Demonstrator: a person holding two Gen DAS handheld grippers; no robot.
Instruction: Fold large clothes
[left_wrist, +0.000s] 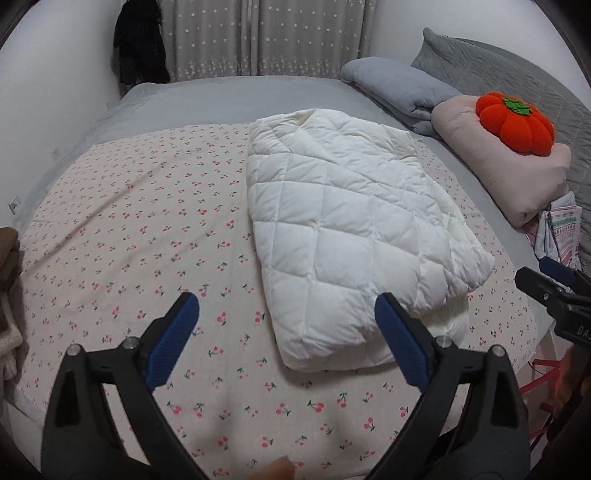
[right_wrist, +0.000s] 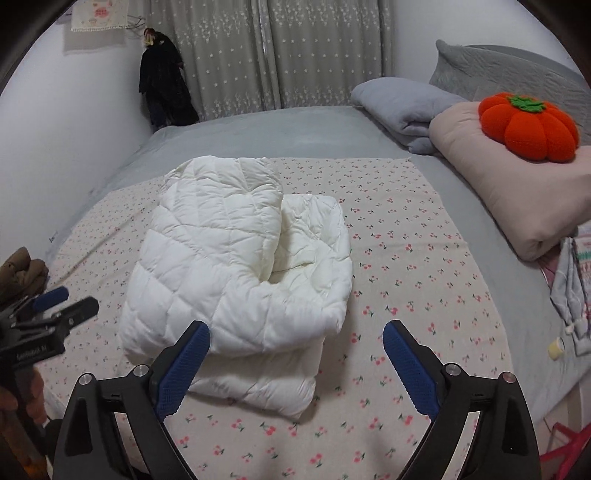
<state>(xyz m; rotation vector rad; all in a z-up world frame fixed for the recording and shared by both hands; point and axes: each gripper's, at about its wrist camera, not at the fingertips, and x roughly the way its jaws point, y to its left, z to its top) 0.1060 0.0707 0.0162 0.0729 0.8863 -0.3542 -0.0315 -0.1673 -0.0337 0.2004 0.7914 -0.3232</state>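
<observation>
A white quilted puffer garment (left_wrist: 351, 229) lies folded into a thick bundle on the cherry-print sheet (left_wrist: 129, 229); it also shows in the right wrist view (right_wrist: 236, 280). My left gripper (left_wrist: 286, 314) is open and empty, held just short of the bundle's near end. My right gripper (right_wrist: 295, 341) is open and empty, its left finger in front of the bundle's near edge. Each gripper shows at the edge of the other's view, the right one (left_wrist: 554, 284) and the left one (right_wrist: 55, 306).
The cherry sheet (right_wrist: 406, 258) covers a grey bed (right_wrist: 277, 129). Pillows (right_wrist: 517, 199) and an orange pumpkin cushion (right_wrist: 528, 127) lie at the right. Dark clothes (right_wrist: 162, 88) hang by the curtain. Brown fabric (right_wrist: 22, 269) sits at the left edge.
</observation>
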